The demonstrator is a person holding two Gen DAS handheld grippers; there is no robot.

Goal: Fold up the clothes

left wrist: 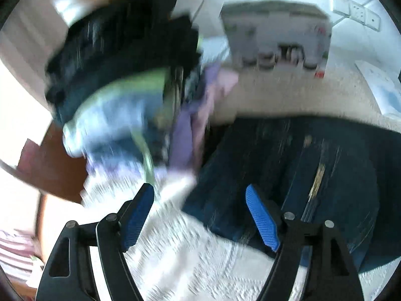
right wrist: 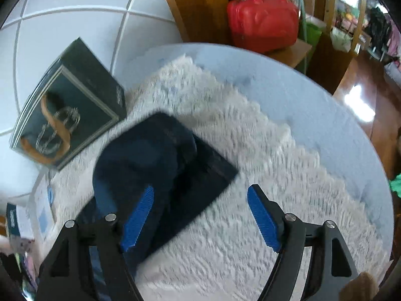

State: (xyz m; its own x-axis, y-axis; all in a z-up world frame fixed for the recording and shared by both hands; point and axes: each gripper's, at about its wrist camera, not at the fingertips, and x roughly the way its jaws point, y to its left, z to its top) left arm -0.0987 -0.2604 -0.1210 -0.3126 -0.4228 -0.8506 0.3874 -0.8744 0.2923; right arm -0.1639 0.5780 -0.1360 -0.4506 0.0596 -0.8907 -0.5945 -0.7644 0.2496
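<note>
Both hand-held grippers [left wrist: 200, 217] [right wrist: 200, 217] agape, downward-tilted

Folded dark blue jeans [right wrist: 160, 175]: one. Heap of mixed clothes [left wrist: 130, 95]: one, separate pieces too blurred to count. White textured blanket [right wrist: 238, 165]: one. Red plastic case [right wrist: 263, 17]: one. Dark picture box [right wrist: 72, 105]: one. White printed carton [left wrist: 275, 32]: one. Wall sockets [left wrist: 356, 11]: one row, number unclear. Grippers: two, left [left wrist: 200, 215] and right [right wrist: 200, 217].
</note>
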